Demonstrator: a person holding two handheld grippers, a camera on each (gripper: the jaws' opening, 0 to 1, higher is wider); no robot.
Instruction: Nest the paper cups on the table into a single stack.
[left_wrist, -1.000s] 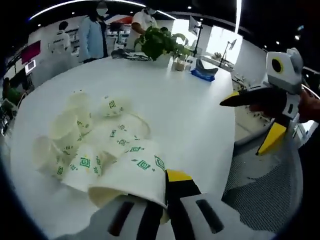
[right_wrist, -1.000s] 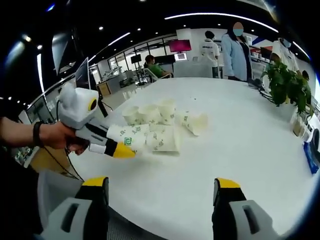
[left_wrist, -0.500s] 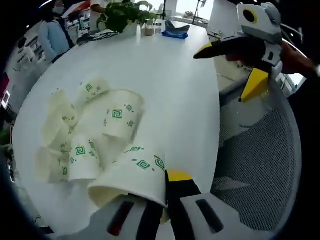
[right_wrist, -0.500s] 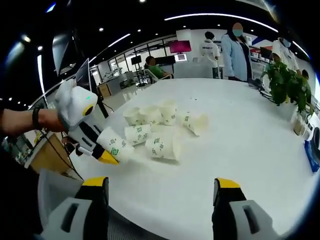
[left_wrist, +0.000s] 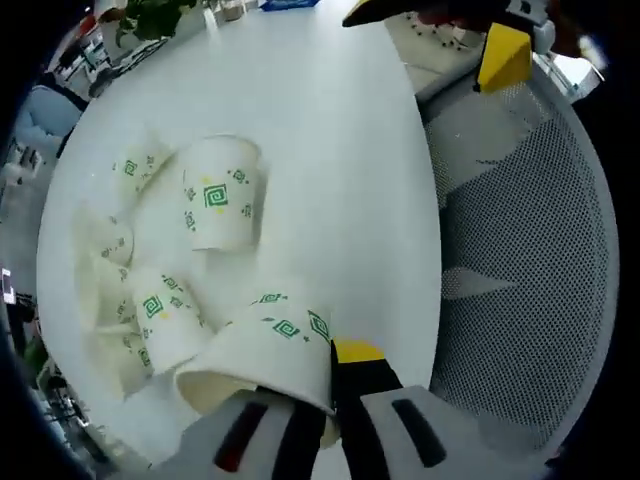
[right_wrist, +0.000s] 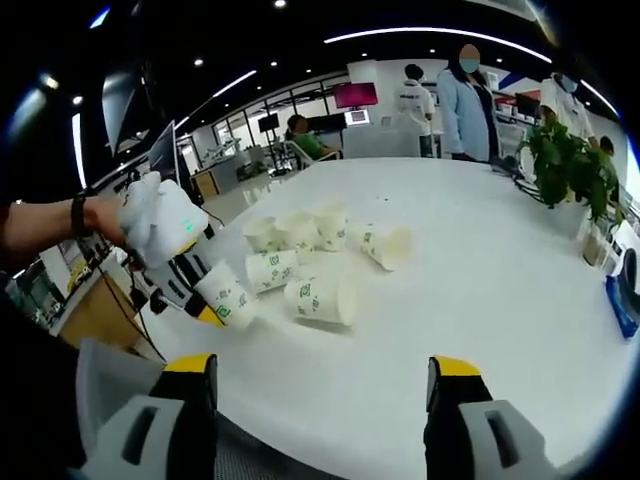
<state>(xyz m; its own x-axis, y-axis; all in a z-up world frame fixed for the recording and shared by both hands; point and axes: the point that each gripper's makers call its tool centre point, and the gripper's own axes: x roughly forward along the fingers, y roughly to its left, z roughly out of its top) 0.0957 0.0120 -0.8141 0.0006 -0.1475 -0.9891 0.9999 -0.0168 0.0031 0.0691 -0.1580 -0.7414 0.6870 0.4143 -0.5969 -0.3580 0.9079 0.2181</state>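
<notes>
A person's left gripper (right_wrist: 215, 312) clamps a white paper cup with green square logos (left_wrist: 268, 352) at the near edge of the round white table (right_wrist: 480, 300). Just beyond, more white green-printed paper cups (right_wrist: 310, 250) lie tipped or stand clustered on the tabletop. The right gripper (right_wrist: 320, 385), jaws spread wide and empty, hovers over the table edge; a leafy green potted plant (right_wrist: 565, 170) stands far right.

Potted plant (right_wrist: 566, 163) by the table's far edge – grey mesh chair (left_wrist: 520, 260), wall screen (right_wrist: 357, 93)
</notes>
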